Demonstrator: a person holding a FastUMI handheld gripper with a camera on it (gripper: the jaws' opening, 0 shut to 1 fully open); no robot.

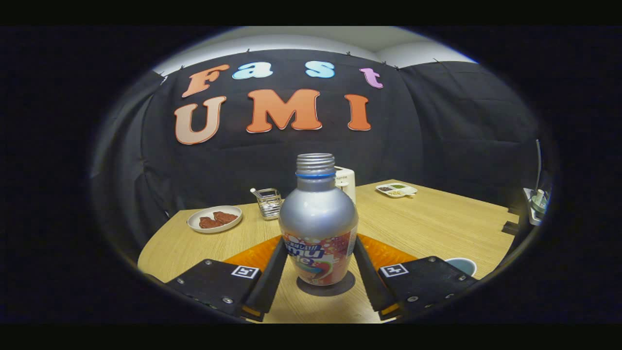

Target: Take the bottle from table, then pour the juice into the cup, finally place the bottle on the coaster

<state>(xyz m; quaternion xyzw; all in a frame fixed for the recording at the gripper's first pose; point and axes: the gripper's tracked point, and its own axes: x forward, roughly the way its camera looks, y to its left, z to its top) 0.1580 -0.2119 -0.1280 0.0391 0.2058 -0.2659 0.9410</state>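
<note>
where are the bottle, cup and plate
bottle (318,218): gripper view, silver shoulder, between the fingers
cup (461,265): gripper view, rim, beyond the right finger
plate (214,226): gripper view, front rim

Even overhead light, soft sheen on the bottle (318,228), sharp centre, strong fisheye bending at edges.

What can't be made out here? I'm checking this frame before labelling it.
- Bottle in the gripper view: the fingers flank it, but contact is unclear.
- Coaster: mostly hidden under the bottle.
- Cup: largely hidden behind the gripper body.
- Divided dish: contents too small to identify.
</note>
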